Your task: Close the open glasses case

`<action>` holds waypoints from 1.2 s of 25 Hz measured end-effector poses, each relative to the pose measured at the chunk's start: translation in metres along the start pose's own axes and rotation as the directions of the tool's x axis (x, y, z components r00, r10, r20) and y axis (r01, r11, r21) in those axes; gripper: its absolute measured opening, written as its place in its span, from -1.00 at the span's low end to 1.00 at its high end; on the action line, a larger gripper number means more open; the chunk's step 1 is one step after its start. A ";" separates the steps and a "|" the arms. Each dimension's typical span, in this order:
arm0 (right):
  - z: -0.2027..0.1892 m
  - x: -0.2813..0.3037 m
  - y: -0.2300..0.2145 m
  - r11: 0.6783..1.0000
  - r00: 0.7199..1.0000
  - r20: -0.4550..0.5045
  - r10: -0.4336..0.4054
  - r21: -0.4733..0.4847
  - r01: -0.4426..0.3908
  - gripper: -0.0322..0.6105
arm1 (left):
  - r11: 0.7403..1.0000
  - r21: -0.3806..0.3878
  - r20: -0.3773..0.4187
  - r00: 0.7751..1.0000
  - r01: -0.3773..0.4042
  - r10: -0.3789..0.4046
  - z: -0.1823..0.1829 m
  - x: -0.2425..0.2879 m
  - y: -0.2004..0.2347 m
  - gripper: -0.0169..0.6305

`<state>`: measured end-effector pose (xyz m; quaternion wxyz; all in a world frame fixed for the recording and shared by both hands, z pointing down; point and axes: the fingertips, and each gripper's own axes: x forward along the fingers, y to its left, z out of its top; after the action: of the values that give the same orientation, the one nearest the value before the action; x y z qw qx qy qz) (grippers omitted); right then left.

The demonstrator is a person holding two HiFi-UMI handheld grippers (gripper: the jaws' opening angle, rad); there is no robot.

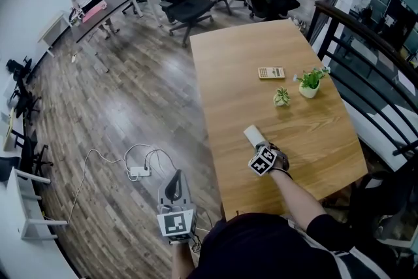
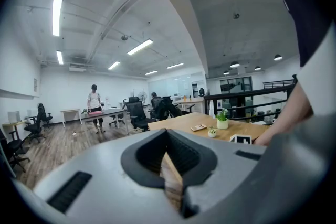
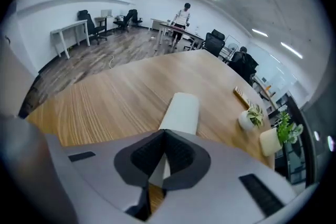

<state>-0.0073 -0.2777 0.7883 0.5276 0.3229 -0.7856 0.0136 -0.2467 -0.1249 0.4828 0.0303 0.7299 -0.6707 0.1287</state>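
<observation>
1. Head view: the white glasses case lies on the wooden table, near the table's near edge, and looks closed. The right gripper is angled down with its tips at the case's near end. Whether the tips touch the case cannot be told here. The left gripper hangs over the wood floor to the left of the table, well apart from the case. Farther up the table are a calculator, a small plant and a potted plant.
2. Left gripper view: this claw's jaws meet at their tips and grip nothing. Only floor shows through the slot behind them. The table with both plants and the calculator stands beyond, to the right.
3. Right gripper view: this claw's jaws are pressed together and hold nothing. The case rests flat on the table just beyond the tips, lengthwise in line with the gripper. Its near end shows through the slot behind the tips.
</observation>
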 end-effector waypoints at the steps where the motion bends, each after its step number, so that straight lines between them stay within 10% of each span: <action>1: 0.000 0.001 0.001 1.000 1.000 -0.006 -0.010 -0.007 0.010 -0.86 | 1.000 0.001 0.002 1.000 0.002 -0.002 0.001 0.000 -0.001 -0.95; 6: 0.005 -0.012 -0.007 0.995 0.999 0.037 0.035 0.090 -0.038 -0.86 | 1.000 0.000 0.010 1.000 0.013 -0.013 0.005 -0.005 -0.003 -0.95; 10: 0.035 -0.061 -0.018 0.991 0.966 0.259 -0.006 0.132 -0.029 -0.86 | 1.000 0.000 0.021 0.999 0.024 -0.024 0.006 -0.004 -0.002 -0.95; 15: 0.079 -0.180 -0.046 0.950 0.764 0.626 -0.156 0.306 -0.057 -0.86 | 0.998 0.013 0.029 0.997 0.069 -0.070 0.010 0.005 -0.013 -0.95; 22: 0.076 -0.339 -0.083 0.904 0.422 0.802 -0.422 0.406 0.132 -0.86 | 0.991 0.040 0.041 0.991 0.126 -0.127 0.017 0.019 -0.033 -0.95; 26: 0.049 -0.377 -0.094 0.844 0.375 0.757 -0.535 0.503 0.189 -0.86 | 0.989 0.057 0.040 0.989 0.139 -0.141 0.022 0.023 -0.035 -0.95; 30: 0.026 -0.382 -0.101 0.813 0.405 0.710 -0.576 0.549 0.194 -0.86 | 0.985 0.090 0.036 0.988 0.146 -0.150 0.028 0.025 -0.037 -0.95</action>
<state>0.1138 -0.1782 0.4244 -0.0158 0.5580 -0.8210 -0.1197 -0.2047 -0.1518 0.4667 -0.0060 0.7809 -0.6088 0.1397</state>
